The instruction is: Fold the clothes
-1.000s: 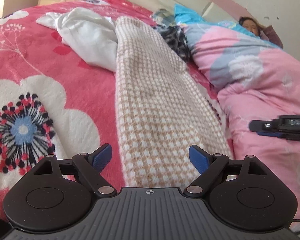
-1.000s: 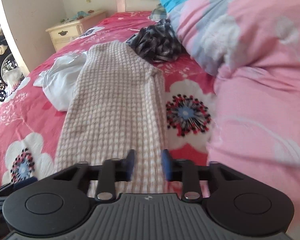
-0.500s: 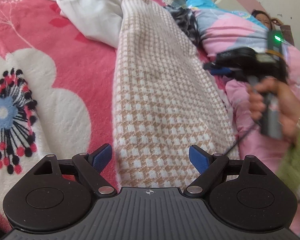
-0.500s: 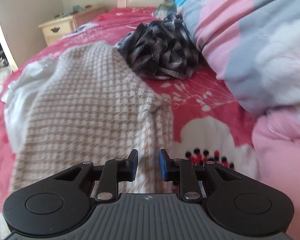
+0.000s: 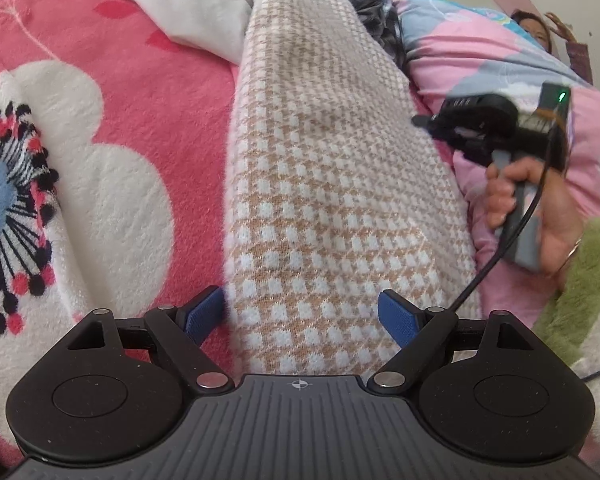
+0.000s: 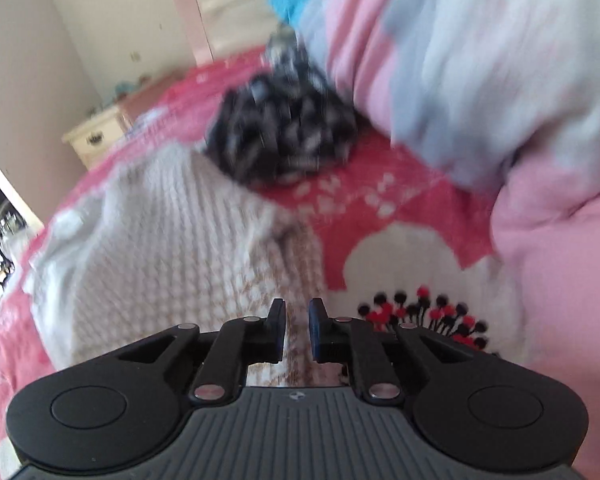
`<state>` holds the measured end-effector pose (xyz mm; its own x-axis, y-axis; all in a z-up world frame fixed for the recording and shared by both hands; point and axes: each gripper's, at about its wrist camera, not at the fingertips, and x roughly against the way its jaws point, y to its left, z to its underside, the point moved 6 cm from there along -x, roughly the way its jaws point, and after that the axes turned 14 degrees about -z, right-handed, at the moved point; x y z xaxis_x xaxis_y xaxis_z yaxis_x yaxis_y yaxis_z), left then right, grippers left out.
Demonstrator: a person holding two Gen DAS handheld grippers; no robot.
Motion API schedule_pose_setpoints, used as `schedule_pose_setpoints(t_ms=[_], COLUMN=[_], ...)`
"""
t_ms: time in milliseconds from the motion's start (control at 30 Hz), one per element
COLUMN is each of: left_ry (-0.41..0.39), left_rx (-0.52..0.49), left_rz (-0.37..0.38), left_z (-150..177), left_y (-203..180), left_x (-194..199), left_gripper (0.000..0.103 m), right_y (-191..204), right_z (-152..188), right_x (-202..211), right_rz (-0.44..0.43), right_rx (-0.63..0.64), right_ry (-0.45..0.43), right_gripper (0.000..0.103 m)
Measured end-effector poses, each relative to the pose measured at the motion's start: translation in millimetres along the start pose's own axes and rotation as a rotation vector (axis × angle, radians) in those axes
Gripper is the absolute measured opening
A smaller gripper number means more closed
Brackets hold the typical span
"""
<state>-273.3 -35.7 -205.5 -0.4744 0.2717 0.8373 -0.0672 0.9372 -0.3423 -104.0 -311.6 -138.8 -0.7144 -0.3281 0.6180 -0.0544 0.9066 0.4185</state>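
Note:
A long beige-and-white checked knit garment (image 5: 320,160) lies lengthwise on the pink flowered bedspread (image 5: 120,100). My left gripper (image 5: 300,309) stands wide open just above its near end, with the cloth between and beneath the blue pads (image 5: 204,312) but not pinched. In the left wrist view my right gripper (image 5: 422,122), held by a hand (image 5: 540,208), hovers at the garment's right edge. In the blurred right wrist view the right gripper (image 6: 297,314) is closing over that edge of the checked garment (image 6: 172,240). A narrow gap still shows between its jaws, and no cloth is pressed.
A crumpled white garment (image 5: 192,8) lies left of the checked one. A dark plaid shirt (image 6: 284,136) is bunched beyond its far end. A thick pink and grey duvet (image 6: 500,80) rises along the right, with a person (image 5: 532,28) lying there. A cream bedside cabinet (image 6: 96,136) stands by the wall.
My right gripper has travelled forward along the checked garment's right edge and its jaws have narrowed. The left gripper has sunk a little toward the garment's near end, still wide open.

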Motion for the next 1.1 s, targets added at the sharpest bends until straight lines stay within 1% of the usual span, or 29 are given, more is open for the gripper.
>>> schedule_pose_setpoints(t_ms=[67, 133, 200, 233, 267, 333, 367, 400, 433, 500, 533, 600, 667, 733, 767, 800, 833, 933, 1100], left_ry=[-0.011, -0.021, -0.037, -0.048, -0.059, -0.076, -0.084, -0.092, -0.1, -0.123, -0.133, -0.151, -0.167, -0.191, -0.197, -0.197, -0.195, -0.213, -0.214], left_rx=[-0.011, -0.015, -0.023, -0.026, -0.03, -0.032, -0.037, -0.041, -0.045, -0.072, -0.089, -0.122, -0.155, -0.185, -0.2, -0.217, -0.24, -0.318, -0.344], left_rz=[-0.012, -0.022, -0.032, -0.037, -0.043, -0.038, -0.04, -0.042, -0.044, -0.077, -0.096, -0.133, -0.145, -0.138, -0.135, -0.142, -0.152, -0.183, -0.191], left_z=[1, -2, -2, -2, -3, -3, -3, -3, -3, -1, 1, 5, 7, 6, 7, 9, 11, 19, 25], left_y=[0, 0, -1, -1, 0, -1, -2, -2, -2, -2, -1, 0, -3, -9, -12, -14, -17, -21, -21], left_x=[1, 2, 4, 7, 9, 13, 15, 17, 18, 21, 23, 25, 28, 30, 30, 30, 28, 29, 34], left_gripper=[0.085, 0.085, 0.085, 0.085, 0.085, 0.085, 0.085, 0.085, 0.085, 0.085, 0.085, 0.085, 0.085, 0.085, 0.085, 0.085, 0.085, 0.085, 0.085], right_y=[10, 21, 30, 35, 39, 35, 29, 22, 17, 18, 23, 39, 49, 51, 49, 45, 43, 45, 43], right_z=[0, 7, 19, 28, 44, 77, 92, 103, 106, 96, 91, 84, 90, 106, 119, 133, 143, 146, 148], right_x=[23, 49, 62, 65, 65, 54, 46, 41, 41, 52, 61, 83, 97, 98, 93, 85, 81, 82, 88], right_rz=[0.022, 0.007, -0.059, -0.083, -0.088, -0.049, -0.028, -0.018, -0.015, -0.005, -0.01, -0.02, -0.028, -0.041, -0.032, -0.014, -0.008, 0.005, -0.001], right_rx=[0.049, 0.094, 0.109, 0.121, 0.14, 0.126, 0.107, 0.083, 0.044, -0.06, -0.071, -0.009, 0.031, 0.033, 0.034, 0.04, 0.051, 0.044, 0.038], right_ry=[0.005, 0.045, 0.141, 0.193, 0.257, 0.368, 0.408, 0.408, 0.388, 0.351, 0.334, 0.309, 0.323, 0.376, 0.421, 0.461, 0.463, 0.435, 0.403], right_gripper=[0.013, 0.015, 0.015, 0.015, 0.015, 0.013, 0.009, 0.008, 0.007, 0.009, 0.012, 0.013, 0.014, 0.014, 0.014, 0.011, 0.011, 0.011, 0.011])
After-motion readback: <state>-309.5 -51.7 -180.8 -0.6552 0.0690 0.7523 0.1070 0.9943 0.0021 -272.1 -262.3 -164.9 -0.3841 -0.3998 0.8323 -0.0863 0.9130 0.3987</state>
